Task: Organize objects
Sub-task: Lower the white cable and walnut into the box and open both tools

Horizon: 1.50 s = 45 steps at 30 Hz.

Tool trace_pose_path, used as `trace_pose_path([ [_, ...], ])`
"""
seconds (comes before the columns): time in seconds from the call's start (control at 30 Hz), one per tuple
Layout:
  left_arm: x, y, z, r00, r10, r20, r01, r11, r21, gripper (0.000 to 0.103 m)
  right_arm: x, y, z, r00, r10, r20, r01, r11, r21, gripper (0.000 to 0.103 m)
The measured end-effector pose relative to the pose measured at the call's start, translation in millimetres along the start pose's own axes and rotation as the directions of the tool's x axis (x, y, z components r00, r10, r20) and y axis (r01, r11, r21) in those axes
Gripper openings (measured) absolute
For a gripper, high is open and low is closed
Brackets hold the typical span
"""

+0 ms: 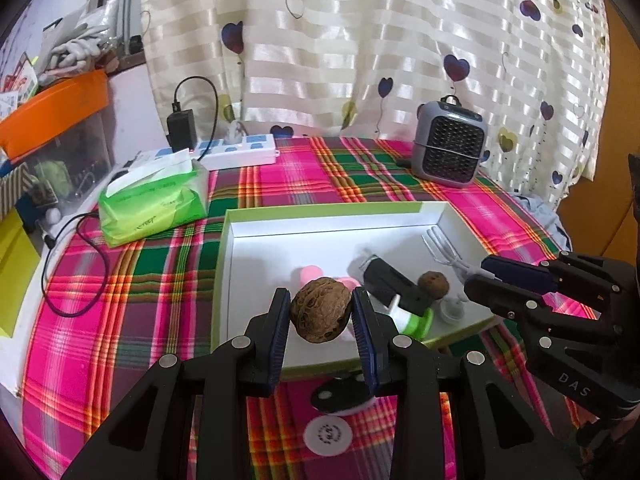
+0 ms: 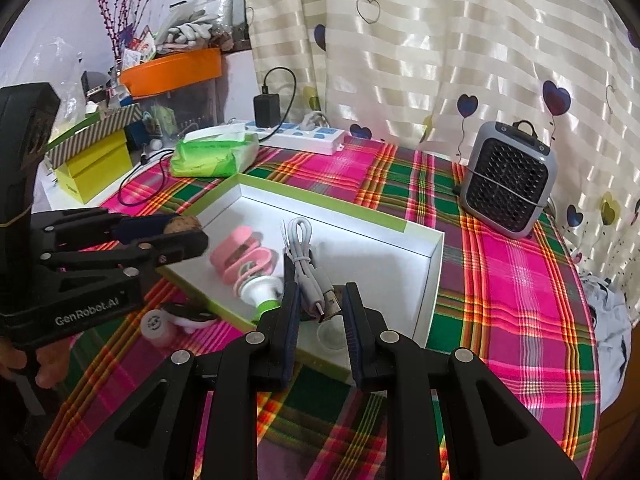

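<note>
A walnut (image 1: 321, 309) is clamped between the pads of the left tool (image 1: 321, 312), held above the near edge of the open white box (image 1: 280, 240) on the plaid-covered table (image 1: 140, 280). A coiled grey USB cable (image 2: 308, 264) is clamped in the right tool (image 2: 319, 308), over the box's near corner. 1 more walnut (image 1: 433, 284) lies inside the box.

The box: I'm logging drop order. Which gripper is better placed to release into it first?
Probably left. The left gripper holds its walnut over the box; the right gripper's cable hangs nearer the rim.
</note>
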<state>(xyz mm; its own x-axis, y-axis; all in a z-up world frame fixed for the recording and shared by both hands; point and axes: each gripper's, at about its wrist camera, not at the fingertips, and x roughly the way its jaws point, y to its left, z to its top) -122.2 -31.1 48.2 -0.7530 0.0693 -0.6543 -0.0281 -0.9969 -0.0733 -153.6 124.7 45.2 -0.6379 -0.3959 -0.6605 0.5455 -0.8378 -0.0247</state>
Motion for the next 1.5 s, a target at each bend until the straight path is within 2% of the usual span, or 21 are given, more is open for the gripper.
trace_pose_path([
  [0.5,18,13,-2,0.998,0.056,-0.018,-0.056,0.998,-0.009,0.029,20,-3,-5,0.999,0.020,-0.034,-0.019,0.999,0.027,0.022],
  [0.87,31,12,-5,0.997,0.051,-0.055,-0.051,0.999,0.005,0.029,30,1,-7,0.997,0.037,-0.061,-0.036,0.999,0.015,0.022],
  [1.3,36,12,-7,0.997,0.042,-0.070,-0.042,0.999,0.003,0.029,29,3,-9,0.998,0.039,-0.049,-0.039,0.999,0.016,0.023],
  [1.5,36,12,-8,0.997,0.039,-0.072,-0.039,0.999,-0.006,0.029,25,1,-9,0.999,0.037,-0.029,-0.037,0.999,0.018,0.027],
])
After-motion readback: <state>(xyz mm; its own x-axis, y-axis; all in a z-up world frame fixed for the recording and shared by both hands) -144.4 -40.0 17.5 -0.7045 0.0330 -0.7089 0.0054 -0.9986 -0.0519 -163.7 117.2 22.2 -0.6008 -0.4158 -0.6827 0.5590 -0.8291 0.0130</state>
